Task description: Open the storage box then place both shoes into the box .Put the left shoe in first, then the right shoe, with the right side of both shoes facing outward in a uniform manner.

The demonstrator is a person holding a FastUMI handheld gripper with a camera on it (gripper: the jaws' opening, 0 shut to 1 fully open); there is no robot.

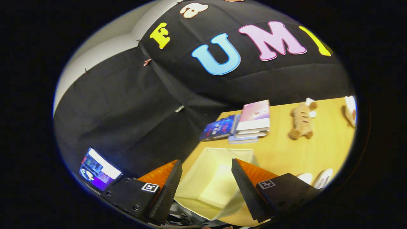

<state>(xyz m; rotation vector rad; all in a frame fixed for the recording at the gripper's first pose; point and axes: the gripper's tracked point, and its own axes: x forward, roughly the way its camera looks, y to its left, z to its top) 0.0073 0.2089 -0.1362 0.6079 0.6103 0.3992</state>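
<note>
Gripper view shows my tool [206,187] spread, holding nothing; pale translucent plastic storage box [210,181] looks open, empty; both white shoes [318,178] wait on the worktop [318,149].

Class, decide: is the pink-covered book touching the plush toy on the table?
Apart. The gripper view shows bare wooden table between the pink-covered book and the plush toy.

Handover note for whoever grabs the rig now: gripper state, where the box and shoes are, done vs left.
Gripper: open, holding nothing, fingers spread above the storage box.
Storage box: pale, translucent, on the wooden table between and just ahead of the fingers. Whether it is open is hard to tell from here.
Shoes: two white ones on the table beside the box, not in it.
Left: confirm the box is open, place the left shoe, then the right, right sides outward.
</note>
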